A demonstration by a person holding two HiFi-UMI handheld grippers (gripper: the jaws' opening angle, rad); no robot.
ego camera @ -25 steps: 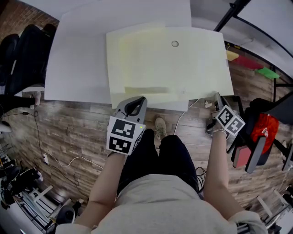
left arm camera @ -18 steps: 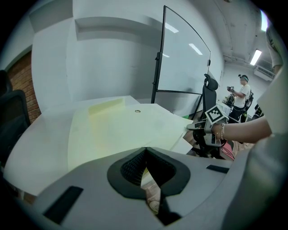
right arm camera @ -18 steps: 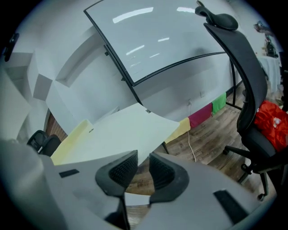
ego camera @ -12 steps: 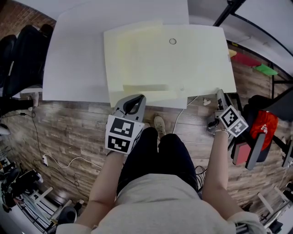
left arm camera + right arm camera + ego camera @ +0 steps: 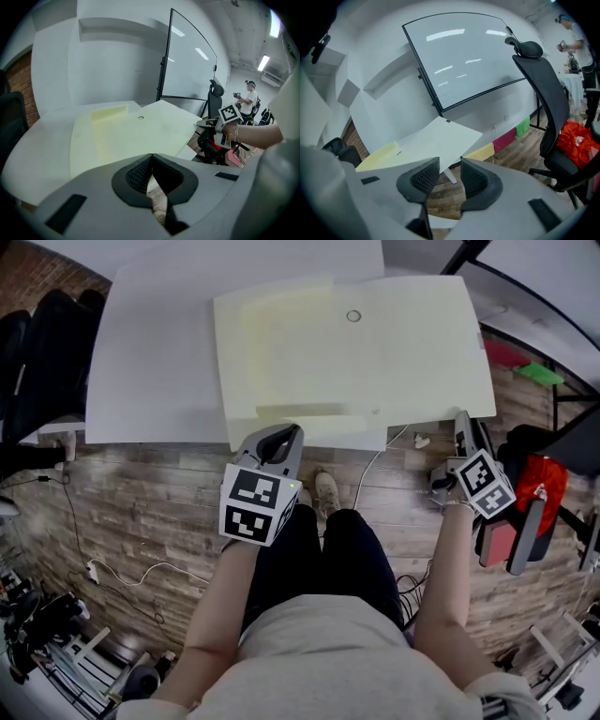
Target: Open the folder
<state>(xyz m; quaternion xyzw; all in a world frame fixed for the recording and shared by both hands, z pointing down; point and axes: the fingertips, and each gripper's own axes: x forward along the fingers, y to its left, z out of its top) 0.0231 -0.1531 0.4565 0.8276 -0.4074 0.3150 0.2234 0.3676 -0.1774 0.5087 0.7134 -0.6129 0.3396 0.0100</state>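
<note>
One pale yellow folder (image 5: 375, 362) lies flat on the white surface (image 5: 159, 362). The left gripper (image 5: 281, 435) has closed jaws at its near edge. The right gripper (image 5: 462, 418), its empty jaws just opening, hangs over the wooden floor (image 5: 141, 493), facing a whiteboard (image 5: 464, 56).

From my end I count one folder (image 5: 375, 362), with one ring (image 5: 353, 316) on it, lying on one table (image 5: 159, 352). There are two grippers, the left gripper (image 5: 284, 435) and the right gripper (image 5: 463, 424), with one marker cube each, so two cubes (image 5: 258, 505). I see one whiteboard (image 5: 464, 56). I can make out one whole chair (image 5: 543, 89), with one red bundle (image 5: 576, 140) on it; the dark shapes at the head view's left edge I cannot count. Three strips (image 5: 506, 138) run along the wall: one yellow, one pink, one green. One person (image 5: 251, 96) stands far behind.
</note>
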